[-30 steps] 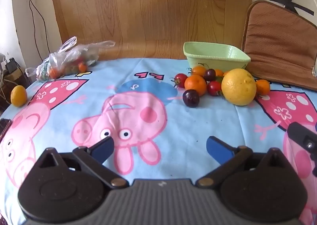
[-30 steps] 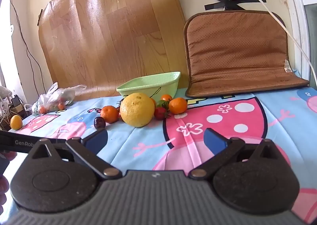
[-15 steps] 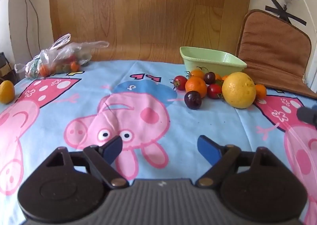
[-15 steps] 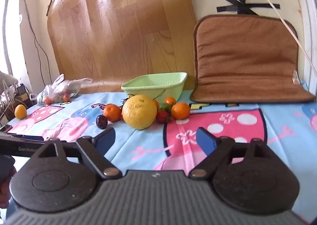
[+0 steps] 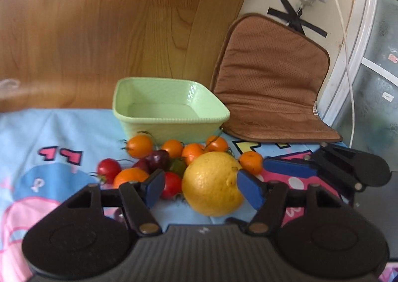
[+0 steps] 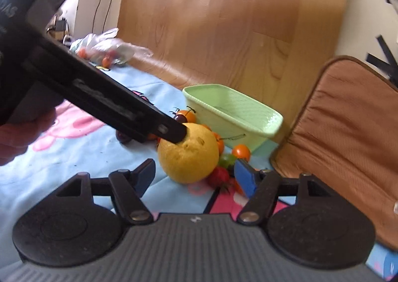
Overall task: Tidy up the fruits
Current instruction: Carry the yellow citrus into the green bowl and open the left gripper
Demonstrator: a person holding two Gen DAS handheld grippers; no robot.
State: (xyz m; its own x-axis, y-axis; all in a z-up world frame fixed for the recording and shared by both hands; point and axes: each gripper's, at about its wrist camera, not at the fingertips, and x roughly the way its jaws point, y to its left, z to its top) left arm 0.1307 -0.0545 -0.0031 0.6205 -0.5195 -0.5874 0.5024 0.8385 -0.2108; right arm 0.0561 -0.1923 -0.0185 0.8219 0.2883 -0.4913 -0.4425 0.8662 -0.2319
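A big yellow citrus (image 5: 212, 183) (image 6: 189, 152) lies on the cartoon tablecloth (image 5: 62, 132) in front of an empty green basket (image 5: 169, 113) (image 6: 271, 122). Small oranges (image 5: 139, 145), red tomatoes (image 5: 108, 170) and a dark plum (image 5: 158, 159) cluster around it. My left gripper (image 5: 201, 190) is open, its blue pads on either side of the citrus. My right gripper (image 6: 196, 176) is open just in front of the same citrus and also shows at the right of the left wrist view (image 5: 323, 167).
A brown cushion (image 5: 268, 88) leans on the wall right of the basket. A wooden board (image 5: 124, 28) stands behind. A plastic bag with small fruits (image 6: 104, 50) lies at the far left. A white cable (image 5: 345, 58) hangs on the right.
Both grippers have moved in close to the fruit pile. My left gripper now straddles the big citrus, and my right gripper has come up to it from the right.
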